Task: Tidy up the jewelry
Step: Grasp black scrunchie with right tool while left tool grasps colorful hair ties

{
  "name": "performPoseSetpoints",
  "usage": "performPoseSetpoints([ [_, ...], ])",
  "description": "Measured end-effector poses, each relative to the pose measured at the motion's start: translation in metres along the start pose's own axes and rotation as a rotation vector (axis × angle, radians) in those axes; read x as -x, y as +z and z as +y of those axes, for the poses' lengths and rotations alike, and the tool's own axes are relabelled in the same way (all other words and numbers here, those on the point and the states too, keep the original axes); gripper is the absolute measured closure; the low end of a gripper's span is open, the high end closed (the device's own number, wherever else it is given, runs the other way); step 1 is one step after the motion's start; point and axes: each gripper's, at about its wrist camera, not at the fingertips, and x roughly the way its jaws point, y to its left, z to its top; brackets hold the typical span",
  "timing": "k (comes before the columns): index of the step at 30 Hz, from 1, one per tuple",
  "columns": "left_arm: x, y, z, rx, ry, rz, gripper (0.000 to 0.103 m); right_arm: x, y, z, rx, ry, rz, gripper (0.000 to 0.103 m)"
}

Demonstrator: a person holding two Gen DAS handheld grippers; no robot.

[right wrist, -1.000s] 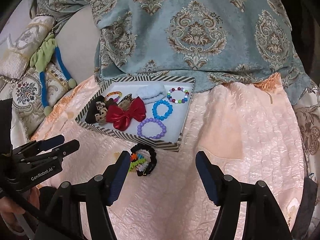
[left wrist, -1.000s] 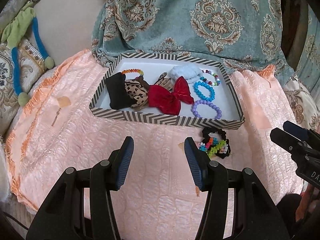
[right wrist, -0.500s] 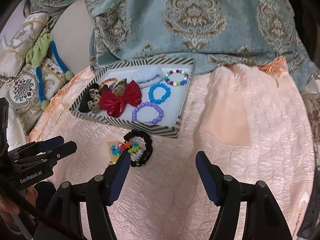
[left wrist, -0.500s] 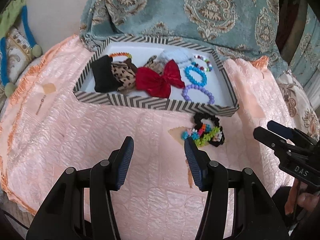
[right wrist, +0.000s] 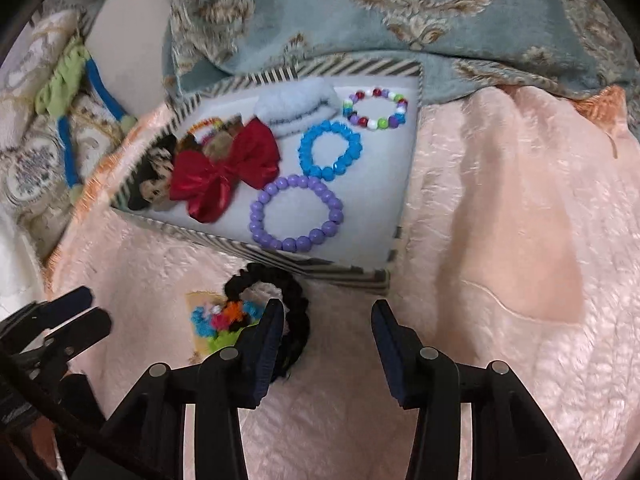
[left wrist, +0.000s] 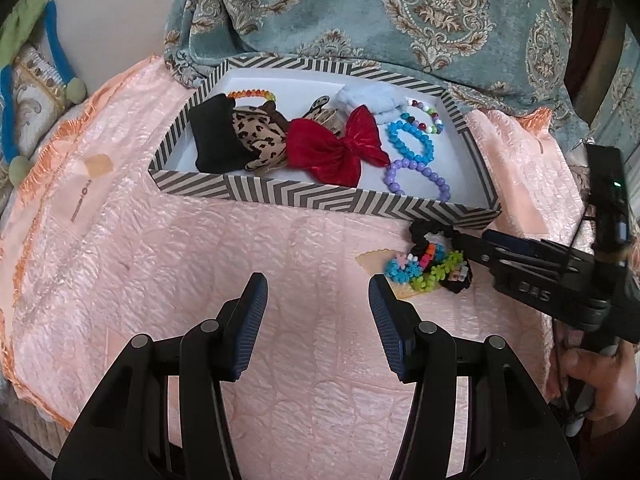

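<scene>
The left gripper (left wrist: 318,294) is held wide open over the pink quilt (left wrist: 168,264), with nothing between its jaws. The right gripper (right wrist: 326,320) is also held open, and its left finger (right wrist: 266,344) is seen over the black scrunchie (right wrist: 298,308). Colorful small hair ties (right wrist: 222,318) are seen at 9 o'clock from the scrunchie. Farther off, at 12 o'clock, a striped box (right wrist: 316,270) is seen. A purple bead bracelet (right wrist: 296,212), a blue bead bracelet (right wrist: 330,150) and a red bow (right wrist: 224,168) are kept inside it.
</scene>
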Motion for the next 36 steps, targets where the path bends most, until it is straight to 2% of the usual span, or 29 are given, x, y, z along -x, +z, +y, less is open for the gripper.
performPoseSetpoints([
  [3, -0.003, -0.001, -0.001, -0.002, -0.003, 0.006, 0.05, -0.007, 0.003, 0.007, 0.044, -0.021, -0.004, 0.059],
  [4, -0.003, -0.001, -0.001, -0.005, -0.002, 0.007, 0.05, -0.007, 0.003, 0.01, 0.069, -0.032, -0.007, 0.064],
  [5, -0.003, -0.001, -0.002, -0.008, -0.001, 0.008, 0.05, -0.008, 0.003, 0.011, 0.089, -0.043, -0.012, 0.085],
  [6, -0.003, -0.002, -0.002, -0.01, -0.001, 0.01, 0.05, -0.006, 0.001, 0.011, 0.101, -0.05, -0.015, 0.096],
  [8, -0.003, -0.002, -0.002, -0.007, -0.003, 0.009, 0.05, 0.001, 0.0, 0.003, 0.081, -0.031, -0.019, 0.097],
  [12, -0.002, -0.001, -0.002, -0.002, -0.022, 0.005, 0.05, 0.03, -0.011, -0.016, 0.048, -0.051, -0.066, 0.097],
  [15, -0.003, -0.001, -0.01, -0.025, -0.056, 0.004, 0.05, 0.051, -0.021, -0.044, -0.023, -0.067, -0.083, 0.097],
  [17, -0.005, -0.002, -0.021, -0.049, -0.084, 0.004, 0.05, 0.059, -0.029, -0.063, -0.079, -0.044, -0.083, 0.097],
  [20, -0.009, -0.001, -0.042, -0.087, -0.156, 0.017, 0.044, 0.058, -0.035, -0.079, -0.125, -0.031, -0.063, 0.097],
  [22, -0.013, 0.0, -0.058, -0.123, -0.207, 0.027, 0.035, 0.058, -0.035, -0.083, -0.151, -0.001, -0.061, 0.097],
  [23, -0.016, 0.001, -0.067, -0.144, -0.221, 0.034, 0.035, 0.058, -0.034, -0.083, -0.154, 0.004, -0.064, 0.097],
  [26, -0.027, 0.006, -0.085, -0.166, -0.215, 0.053, 0.035, 0.056, -0.034, -0.08, -0.149, 0.012, -0.064, 0.097],
  [29, -0.045, 0.016, -0.09, -0.103, -0.203, 0.096, 0.035, 0.052, -0.033, -0.083, -0.163, 0.03, -0.056, 0.097],
  [32, -0.055, 0.021, -0.095, -0.063, -0.221, 0.105, 0.036, 0.051, -0.034, -0.088, -0.186, 0.054, -0.054, 0.097],
  [36, -0.066, 0.024, -0.109, -0.096, -0.18, 0.112, 0.036, 0.049, -0.036, -0.092, -0.198, 0.068, -0.045, 0.097],
])
